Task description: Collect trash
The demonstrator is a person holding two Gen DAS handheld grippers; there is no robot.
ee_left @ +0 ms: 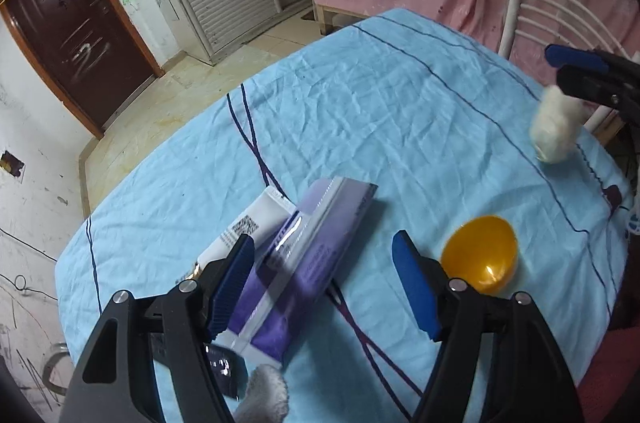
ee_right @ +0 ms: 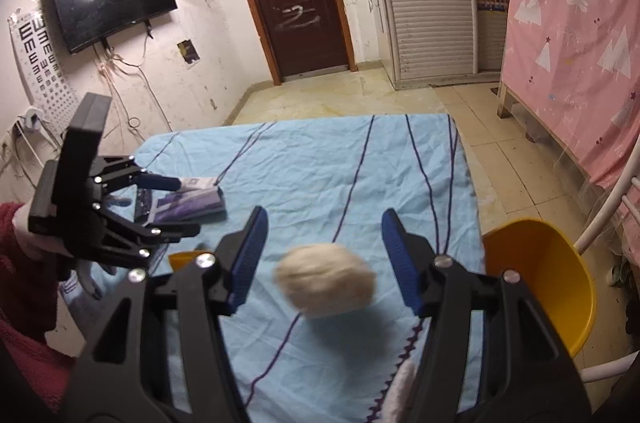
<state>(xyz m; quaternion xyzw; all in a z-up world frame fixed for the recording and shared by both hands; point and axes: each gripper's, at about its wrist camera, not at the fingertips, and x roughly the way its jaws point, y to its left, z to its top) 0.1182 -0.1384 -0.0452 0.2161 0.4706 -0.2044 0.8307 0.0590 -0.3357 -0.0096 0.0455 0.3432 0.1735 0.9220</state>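
A purple and white package [ee_left: 308, 259] lies flat on the blue tablecloth [ee_left: 360, 95]. My left gripper [ee_left: 322, 287] hovers over its near end, open, with one pad at the package's left edge and the other clear of it. Right of it sits a yellow bowl [ee_left: 480, 259]. A crumpled white tissue ball [ee_right: 326, 279], blurred, sits between the fingers of my right gripper [ee_right: 324, 259], which is open; neither pad visibly touches it. In the left wrist view the tissue ball [ee_left: 556, 127] hangs just below the right gripper [ee_left: 580, 71]. The right wrist view shows the left gripper [ee_right: 182, 205] over the package [ee_right: 188, 207].
A yellow chair [ee_right: 540, 283] stands off the table's right side, and a white chair back [ee_left: 560, 11] is behind the far corner. A pink curtain [ee_right: 580, 43] hangs to the right. A red sleeve [ee_right: 20, 263] holds the left gripper.
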